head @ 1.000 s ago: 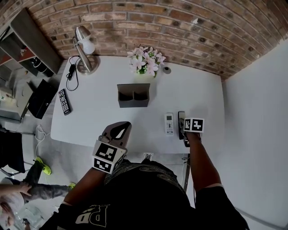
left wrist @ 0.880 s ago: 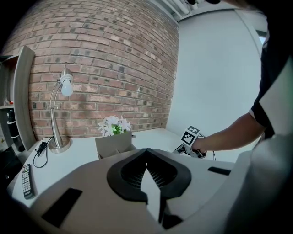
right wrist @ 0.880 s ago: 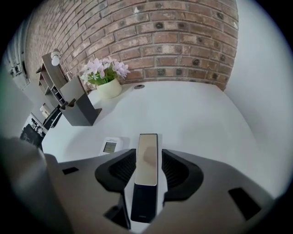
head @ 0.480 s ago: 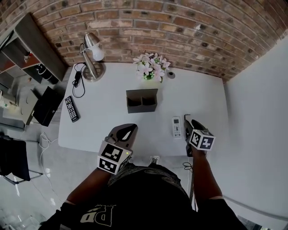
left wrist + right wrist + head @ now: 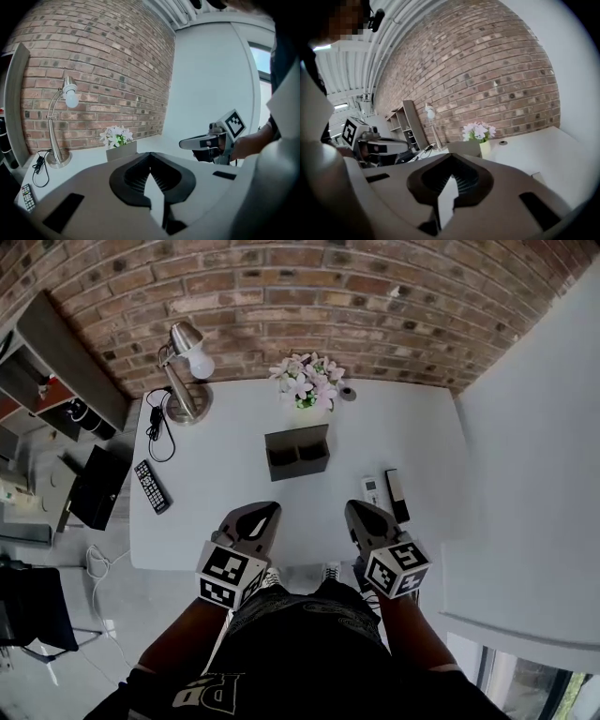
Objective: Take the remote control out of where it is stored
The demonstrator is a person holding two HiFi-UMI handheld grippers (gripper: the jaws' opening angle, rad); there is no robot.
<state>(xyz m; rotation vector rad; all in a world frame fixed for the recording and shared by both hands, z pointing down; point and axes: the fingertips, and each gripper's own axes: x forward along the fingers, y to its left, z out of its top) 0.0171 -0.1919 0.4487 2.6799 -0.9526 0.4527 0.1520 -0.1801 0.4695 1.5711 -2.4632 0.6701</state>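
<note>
Black remote control [image 5: 397, 495] lies just beside the right claw [image 5: 362, 512], whose jaws just closed empty

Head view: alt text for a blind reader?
The left claw and right claw hover shut and empty over the near edge of the white table, the right one just closed. A black remote and white remote lie beyond it.

The right gripper [image 5: 358, 512] has drawn back from the black remote [image 5: 397, 495], its jaws just closing on nothing.
</note>
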